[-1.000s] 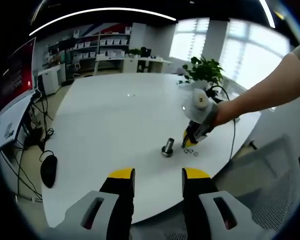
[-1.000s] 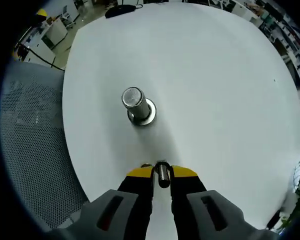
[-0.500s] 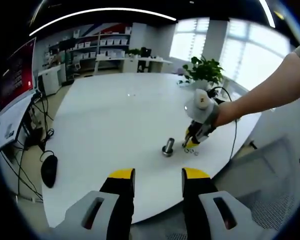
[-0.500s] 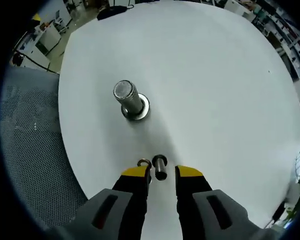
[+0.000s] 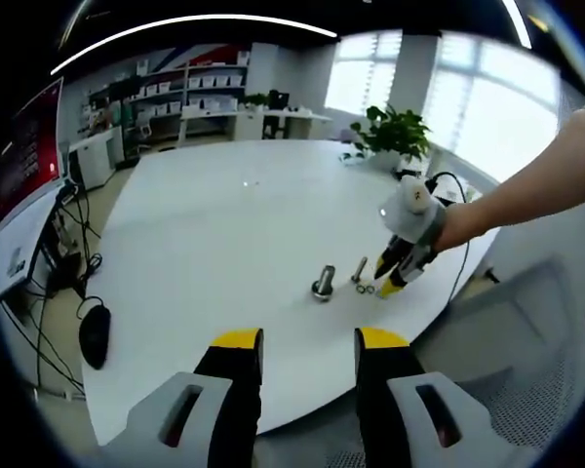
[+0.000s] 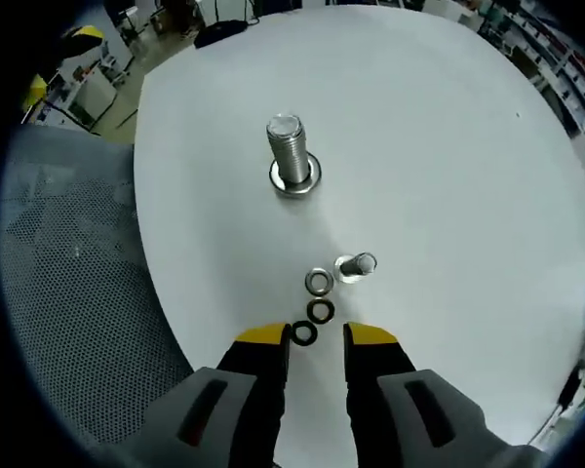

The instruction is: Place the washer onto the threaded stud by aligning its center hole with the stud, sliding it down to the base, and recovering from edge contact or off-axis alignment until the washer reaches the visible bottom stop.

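Three washers (image 6: 319, 312) lie flat on the tabletop (image 6: 448, 175) before the right gripper (image 6: 317, 336), fingers parted and empty; the stud (image 6: 291, 156) stands beyond. Thin washers may be pinched poorly or slid aside.

Beside the one large threaded stud (image 6: 292, 161) on your worktop (image 6: 448, 146), you have three washers (image 6: 319, 283) and one smaller bolt (image 6: 355, 266).

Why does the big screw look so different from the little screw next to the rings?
The large threaded steel stud stands farther from the right tool, on a wide round base; the small silver bolt stands closer, beside three small metal washers. The stud is thicker and taller than the bolt. Both are shiny metal, upright on the white table.
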The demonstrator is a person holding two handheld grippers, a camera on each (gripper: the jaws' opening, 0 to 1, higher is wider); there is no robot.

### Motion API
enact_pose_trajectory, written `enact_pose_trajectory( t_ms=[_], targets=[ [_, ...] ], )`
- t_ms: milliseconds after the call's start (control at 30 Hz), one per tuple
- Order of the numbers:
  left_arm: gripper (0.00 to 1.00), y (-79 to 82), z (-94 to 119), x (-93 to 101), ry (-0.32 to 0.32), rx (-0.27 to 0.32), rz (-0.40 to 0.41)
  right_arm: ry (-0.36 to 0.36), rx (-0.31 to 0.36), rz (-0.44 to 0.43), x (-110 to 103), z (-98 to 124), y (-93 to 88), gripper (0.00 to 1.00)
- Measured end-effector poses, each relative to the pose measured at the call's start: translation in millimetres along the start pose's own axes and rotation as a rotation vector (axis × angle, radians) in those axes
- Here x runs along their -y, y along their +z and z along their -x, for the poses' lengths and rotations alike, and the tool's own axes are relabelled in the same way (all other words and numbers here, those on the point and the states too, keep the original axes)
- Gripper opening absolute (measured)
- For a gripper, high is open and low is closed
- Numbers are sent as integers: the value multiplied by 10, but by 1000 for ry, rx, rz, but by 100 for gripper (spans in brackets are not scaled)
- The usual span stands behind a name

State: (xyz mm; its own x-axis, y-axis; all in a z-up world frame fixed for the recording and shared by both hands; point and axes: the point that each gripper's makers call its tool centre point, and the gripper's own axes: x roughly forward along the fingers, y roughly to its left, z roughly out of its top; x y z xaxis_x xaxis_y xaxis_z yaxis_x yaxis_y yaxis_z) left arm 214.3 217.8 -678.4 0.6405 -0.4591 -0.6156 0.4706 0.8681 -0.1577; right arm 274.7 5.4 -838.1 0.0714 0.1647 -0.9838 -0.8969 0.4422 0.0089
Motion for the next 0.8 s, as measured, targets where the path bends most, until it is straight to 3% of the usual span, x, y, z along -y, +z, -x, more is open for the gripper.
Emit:
enact_pose_trajectory(
  t_ms=[267, 567, 800],
  targets=[
    [35, 0, -8, -3, -2, -2, 0, -11, 3, -6, -17, -29, -28, 22],
    [35, -6, -9, -15, 0, -4, 7, -26, -32, 66, -13, -51, 16, 18],
    [35, -5, -5, -22, 3, -2, 9, -25, -22, 62, -8, -40, 3, 16]
  ],
)
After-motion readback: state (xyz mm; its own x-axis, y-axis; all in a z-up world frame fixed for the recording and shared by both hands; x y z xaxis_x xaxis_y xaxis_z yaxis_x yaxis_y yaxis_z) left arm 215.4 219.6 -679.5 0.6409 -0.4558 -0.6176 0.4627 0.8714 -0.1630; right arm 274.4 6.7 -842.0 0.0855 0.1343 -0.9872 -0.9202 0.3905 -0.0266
